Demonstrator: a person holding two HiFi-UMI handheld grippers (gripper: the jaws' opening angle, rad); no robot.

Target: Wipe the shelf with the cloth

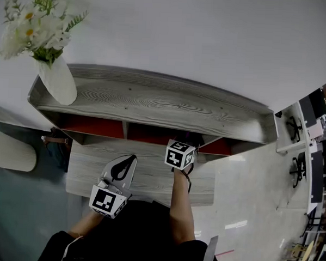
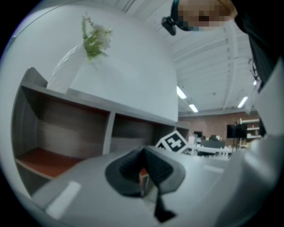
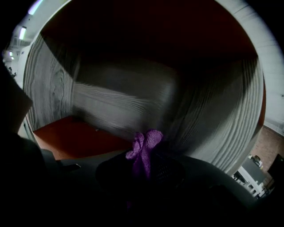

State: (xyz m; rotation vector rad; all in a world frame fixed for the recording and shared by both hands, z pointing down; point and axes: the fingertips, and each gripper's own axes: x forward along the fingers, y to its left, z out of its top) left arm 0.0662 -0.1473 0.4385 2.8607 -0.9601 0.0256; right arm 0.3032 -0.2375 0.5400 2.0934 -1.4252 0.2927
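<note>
The grey wood-grain shelf unit [image 1: 153,102] has red-floored compartments [image 1: 95,127] under its top board. My right gripper [image 3: 146,166] is shut on a purple cloth [image 3: 144,148], whose bunched end sticks out past the jaws. It reaches into a shelf compartment with a red floor [image 3: 75,139] and grey walls; in the head view only its marker cube [image 1: 179,154] shows at the shelf's front edge. My left gripper [image 1: 124,168] hovers over the lower desk board [image 1: 150,173], jaws together with nothing between them, also seen as the left gripper [image 2: 144,170] in its own view.
A white vase [image 1: 58,79] with white flowers [image 1: 35,22] stands on the shelf's top at the left end. A white wall is behind the shelf. A round white seat [image 1: 12,152] is at the left, and desks and chairs [image 1: 310,135] lie far right.
</note>
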